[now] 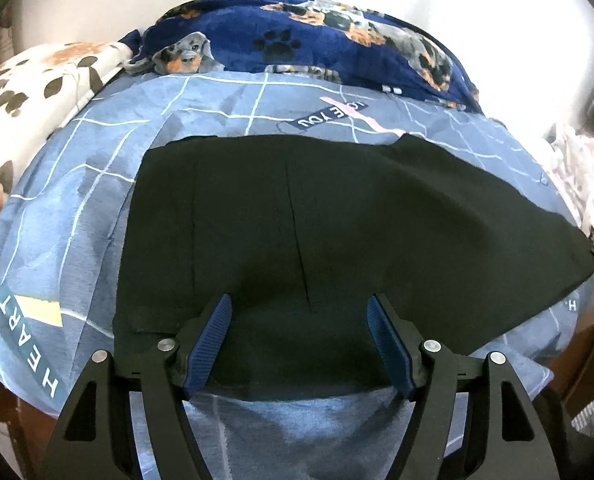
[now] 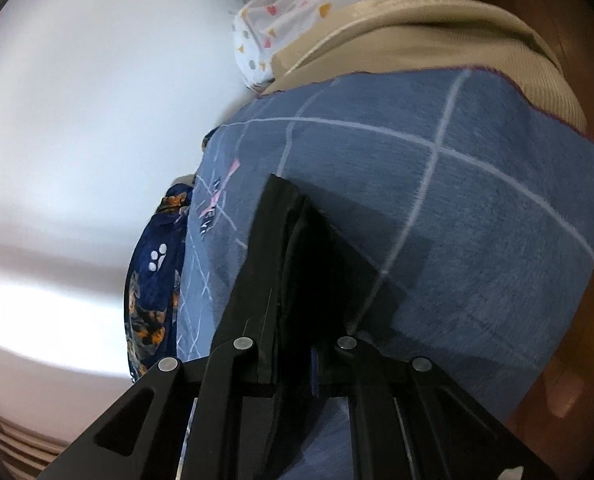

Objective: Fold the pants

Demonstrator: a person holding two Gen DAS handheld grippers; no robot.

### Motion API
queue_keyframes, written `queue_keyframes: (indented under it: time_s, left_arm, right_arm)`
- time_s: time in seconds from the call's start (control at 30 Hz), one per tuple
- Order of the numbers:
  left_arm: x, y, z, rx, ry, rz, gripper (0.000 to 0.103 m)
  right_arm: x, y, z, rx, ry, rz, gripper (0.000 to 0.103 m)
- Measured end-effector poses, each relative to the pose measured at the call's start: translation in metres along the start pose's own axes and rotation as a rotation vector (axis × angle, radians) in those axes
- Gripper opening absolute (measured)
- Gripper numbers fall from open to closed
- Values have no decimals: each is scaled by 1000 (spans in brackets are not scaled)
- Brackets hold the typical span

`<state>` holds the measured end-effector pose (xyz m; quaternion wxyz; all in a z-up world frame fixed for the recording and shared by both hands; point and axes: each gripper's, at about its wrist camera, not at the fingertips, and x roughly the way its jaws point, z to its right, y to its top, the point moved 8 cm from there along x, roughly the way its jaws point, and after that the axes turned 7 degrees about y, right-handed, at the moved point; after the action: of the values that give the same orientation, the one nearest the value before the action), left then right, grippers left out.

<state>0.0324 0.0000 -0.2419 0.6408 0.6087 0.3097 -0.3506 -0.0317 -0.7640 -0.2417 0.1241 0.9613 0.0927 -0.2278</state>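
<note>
Black pants point(image 1: 317, 216) lie spread flat on a blue grid-patterned bedsheet point(image 1: 77, 208). My left gripper point(image 1: 299, 300) hovers open over the near edge of the pants, its blue-padded fingers point(image 1: 213, 340) wide apart with only flat cloth beneath them. In the right wrist view a corner of the pants point(image 2: 293, 240) stands lifted off the sheet point(image 2: 477, 220) as a folded black wedge. My right gripper point(image 2: 297, 356) is shut on that corner. The cloth hides its fingertips, and only a sliver of blue pad shows.
A navy dog-print blanket point(image 1: 297, 40) is bunched along the far side of the bed. A cream leaf-print cover point(image 1: 25, 92) lies at the left, and pale printed cloth point(image 1: 577, 172) at the right. A beige mattress edge point(image 2: 437, 36) and white patterned fabric point(image 2: 297, 8) lie beyond the sheet.
</note>
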Motion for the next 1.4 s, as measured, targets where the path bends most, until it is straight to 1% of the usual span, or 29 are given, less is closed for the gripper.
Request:
queue_keyframes:
  time_s: [0.1, 0.2, 0.23, 0.3, 0.4, 0.53, 0.6, 0.67, 0.77, 0.93, 1.13, 1.4]
  left_arm:
    - [-2, 3, -6, -16, 38, 11, 71]
    - [-6, 4, -10, -30, 44, 24, 71]
    - [-7, 3, -10, -20, 37, 14, 72]
    - [-10, 3, -10, -15, 38, 22, 73]
    - [-13, 3, -8, 0, 52, 28, 75]
    - [-17, 4, -4, 24, 69, 42, 76]
    - [-19, 4, -3, 28, 74, 47, 80]
    - [-19, 4, -2, 34, 80, 48, 81]
    - [-20, 3, 0, 48, 82, 50, 81]
    - [-20, 1, 1, 50, 86, 47, 82]
    - [-19, -1, -2, 35, 88, 38, 82]
    - [-18, -1, -3, 43, 88, 34, 82]
  right_arm:
    - [-2, -3, -19, -67, -24, -2, 9]
    - [-2, -8, -40, -139, -45, -5, 9]
    - [-1, -12, -48, -159, -45, -8, 9]
    - [2, -19, -61, -186, -38, -16, 10]
    - [11, -39, -87, -249, -26, -41, 10]
    - [27, -69, -116, -308, 11, -91, 10]
    - [38, -90, -127, -339, 24, -128, 10]
    - [49, -114, -136, -365, 35, -169, 10]
    - [66, -148, -141, -389, 45, -233, 10]
    - [87, -192, -138, -389, 57, -308, 10]
    - [94, -219, -138, -401, 65, -354, 10]
    - [103, -259, -144, -441, 77, -421, 11]
